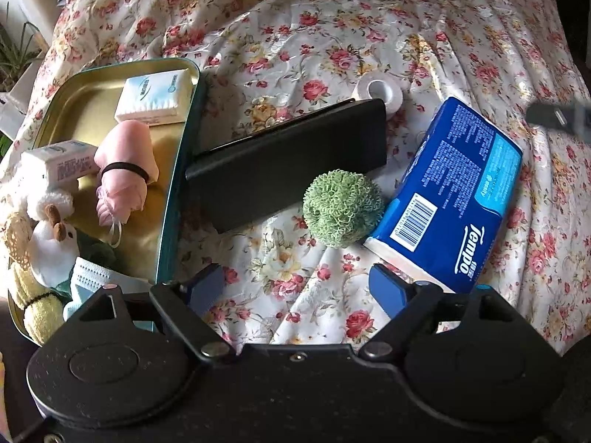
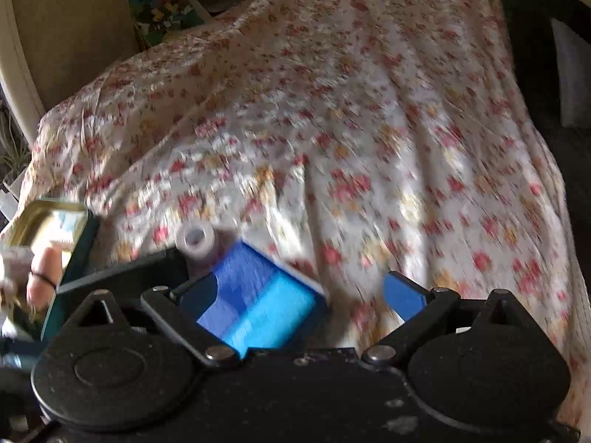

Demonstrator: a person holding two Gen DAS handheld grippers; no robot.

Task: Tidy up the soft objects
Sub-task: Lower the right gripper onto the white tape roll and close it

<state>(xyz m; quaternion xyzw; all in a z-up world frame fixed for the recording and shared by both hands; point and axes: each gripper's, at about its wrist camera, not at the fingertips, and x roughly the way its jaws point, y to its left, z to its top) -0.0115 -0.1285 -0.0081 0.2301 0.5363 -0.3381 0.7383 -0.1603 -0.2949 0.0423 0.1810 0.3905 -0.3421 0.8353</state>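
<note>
A green loopy ball (image 1: 341, 208) lies on the floral cloth (image 1: 332, 37), touching a blue Tempo tissue pack (image 1: 450, 192) on its right. My left gripper (image 1: 297, 284) hangs open just short of the ball, with only cloth between its fingers. On the left, a teal-rimmed tin tray (image 1: 177, 199) holds a pink rolled cloth (image 1: 125, 162), small tissue packs (image 1: 155, 98), a plush toy (image 1: 51, 236) and a yellow roll (image 1: 37, 295). The right wrist view is blurred. My right gripper (image 2: 299, 295) is open above the blue pack (image 2: 258, 302), its pads clear of it.
A black flat case (image 1: 288, 158) leans between the tray and the ball. A white tape roll (image 1: 380, 92) sits behind it, also seen as the tape roll (image 2: 197, 240) in the right wrist view. The cloth drops off at the far and right edges.
</note>
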